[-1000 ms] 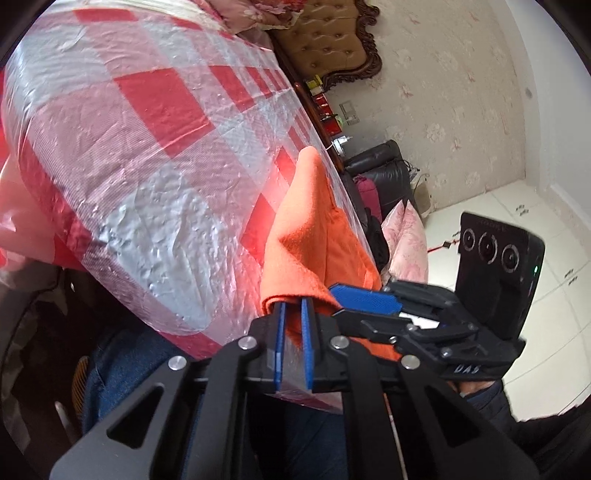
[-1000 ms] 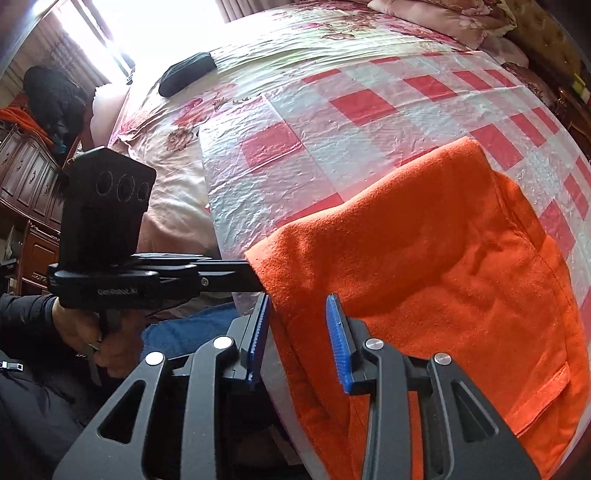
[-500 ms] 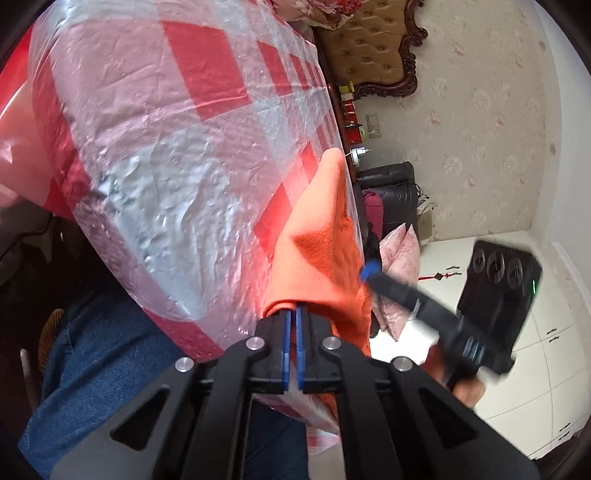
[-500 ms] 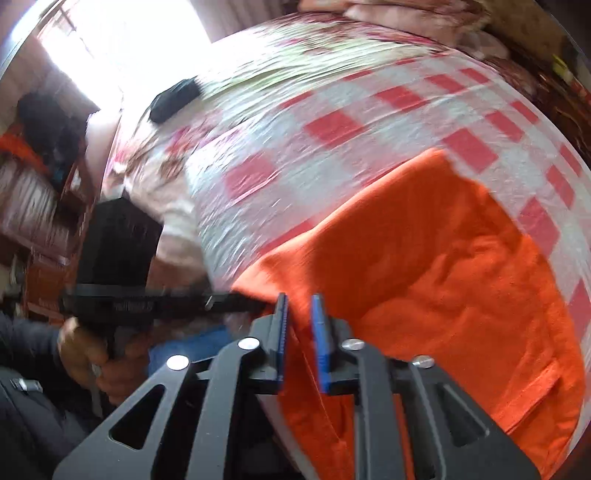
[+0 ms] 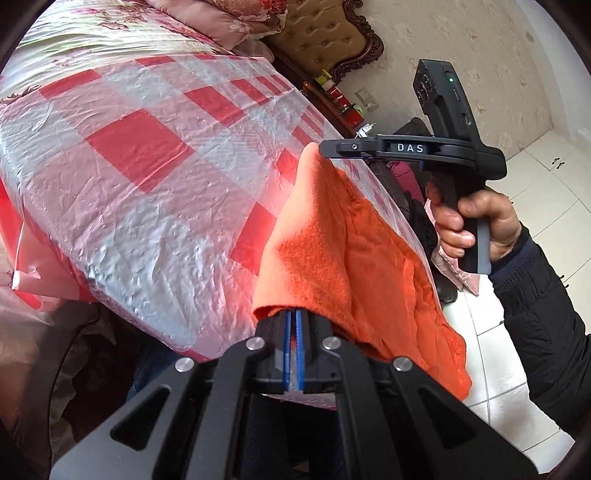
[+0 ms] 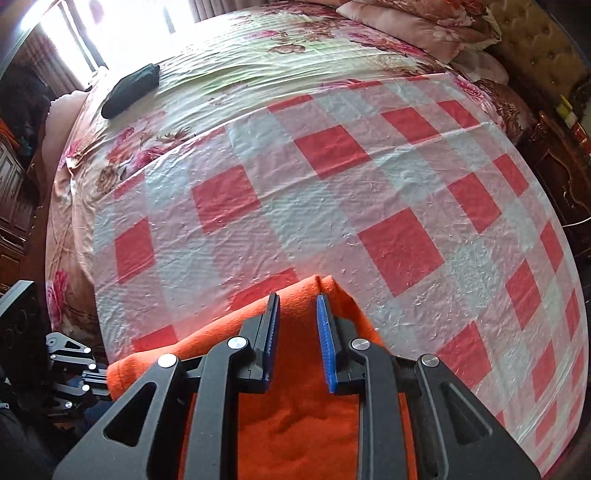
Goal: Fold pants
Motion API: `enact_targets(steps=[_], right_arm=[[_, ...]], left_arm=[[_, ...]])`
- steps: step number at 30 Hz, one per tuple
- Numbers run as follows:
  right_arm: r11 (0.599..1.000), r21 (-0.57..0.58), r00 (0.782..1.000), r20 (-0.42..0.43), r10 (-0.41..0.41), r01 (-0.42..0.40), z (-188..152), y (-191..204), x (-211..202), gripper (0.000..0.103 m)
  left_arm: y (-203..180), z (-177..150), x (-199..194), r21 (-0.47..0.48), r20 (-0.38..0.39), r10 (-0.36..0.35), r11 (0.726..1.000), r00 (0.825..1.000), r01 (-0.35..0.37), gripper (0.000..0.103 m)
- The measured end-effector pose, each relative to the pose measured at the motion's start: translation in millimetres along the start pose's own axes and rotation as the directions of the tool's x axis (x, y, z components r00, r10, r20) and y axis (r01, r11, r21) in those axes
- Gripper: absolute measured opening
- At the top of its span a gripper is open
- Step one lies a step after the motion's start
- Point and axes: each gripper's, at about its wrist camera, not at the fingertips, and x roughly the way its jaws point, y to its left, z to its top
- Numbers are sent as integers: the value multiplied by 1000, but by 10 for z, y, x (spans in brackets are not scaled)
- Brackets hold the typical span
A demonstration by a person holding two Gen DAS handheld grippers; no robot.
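One pair of orange pants [image 5: 343,258], of thick fleecy cloth, lies bunched at the near edge of the bed [image 6: 258,51], its lower part hanging over the side. The left tongs [image 5: 293,332] are clamped shut on a folded corner of the pants, blue pads nearly touching with cloth between them. The right tongs [image 6: 297,332] stand apart, their ribbed blue pads [image 6: 327,343] on either side of a raised ridge of the pants without pinching it. Under the pants lies one crinkled plastic sheet [image 6: 332,192] in red and white checks, spread over a floral bedspread. One dark pouch [image 6: 129,88] rests far across the bed. Two pink floral pillows [image 6: 424,22] lean by a tufted headboard [image 5: 325,40]. Beyond it are a pale patterned wall and white floor tiles [image 5: 546,162].
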Motion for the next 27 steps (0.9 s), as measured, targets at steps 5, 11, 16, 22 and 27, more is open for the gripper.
enact_targets(steps=[5,11,16,22,27], right_arm=[[1000,12,1000,-10,9,-8,31,-90,38,23],[1000,4,999,-30,25,-25,48,-96,111,23],[999,-44,999,-47,-5,3,24,-5,165,5],[999,-11,999,7,-48,48,22,-11,50,3],[998,18,998,15,-65,65,23,-45,38,3]], left_arm=[[-62,77,69,1,-1,-5,1000,1000,5,2],[-34,79,56,2,-1,-12,1000,1000,12,2],[-41,80,52,11,-2,-9,1000,1000,10,2],[-50,70,50,3,0,-4,1000,1000,4,2],[-34,33,11,-3,7,-4,1000,1000,4,1]])
